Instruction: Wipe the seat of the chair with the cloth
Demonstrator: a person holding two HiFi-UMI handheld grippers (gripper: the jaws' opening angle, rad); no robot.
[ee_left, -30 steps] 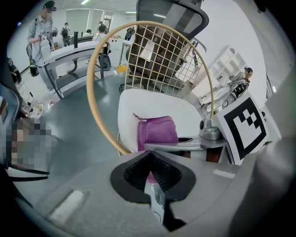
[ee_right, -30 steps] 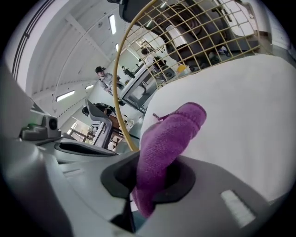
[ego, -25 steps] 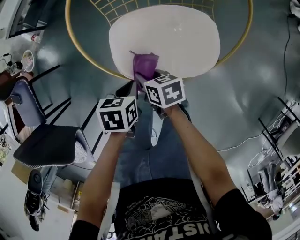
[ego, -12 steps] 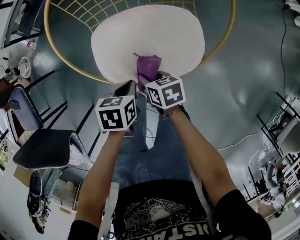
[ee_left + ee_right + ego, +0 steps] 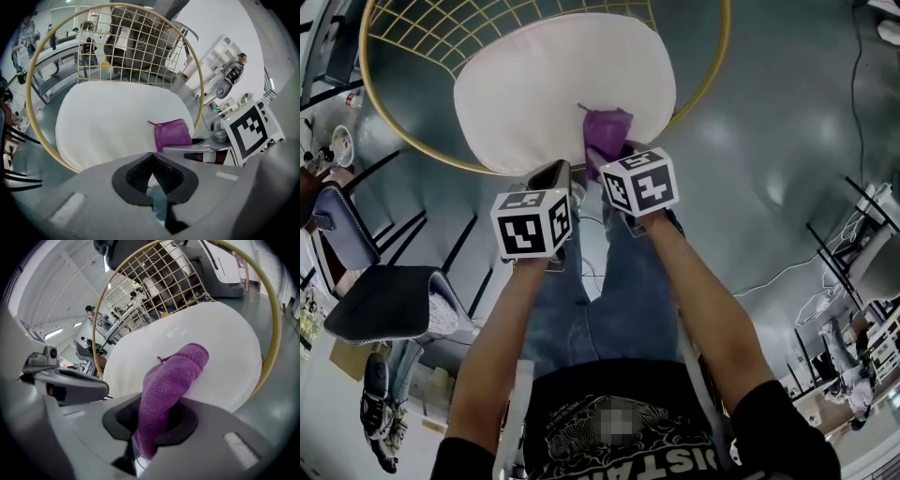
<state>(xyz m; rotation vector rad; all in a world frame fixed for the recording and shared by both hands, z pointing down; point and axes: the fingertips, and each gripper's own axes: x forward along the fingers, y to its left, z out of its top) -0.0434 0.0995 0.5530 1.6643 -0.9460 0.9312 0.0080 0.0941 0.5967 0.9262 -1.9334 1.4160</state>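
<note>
The chair has a round white seat cushion [image 5: 544,84] inside a gold wire frame [image 5: 394,141]. A purple cloth [image 5: 607,129] lies on the seat's near right part, and my right gripper [image 5: 606,155] is shut on it. In the right gripper view the cloth [image 5: 173,376] runs from between the jaws out onto the seat [image 5: 225,357]. My left gripper [image 5: 551,178] hovers just off the seat's near edge, shut with nothing in it. From the left gripper view I see the seat [image 5: 103,126], the cloth [image 5: 172,134] and the left gripper [image 5: 151,174] itself.
A dark office chair [image 5: 384,300] stands on the grey floor at the left. Metal racks [image 5: 853,234] and a cable [image 5: 787,272] are at the right. The person's jeans-clad legs [image 5: 600,300] are directly below the grippers.
The cloth, held by my right gripper, has slid from the seat's near left part to its near right part. The left gripper stays beside it, shut.
</note>
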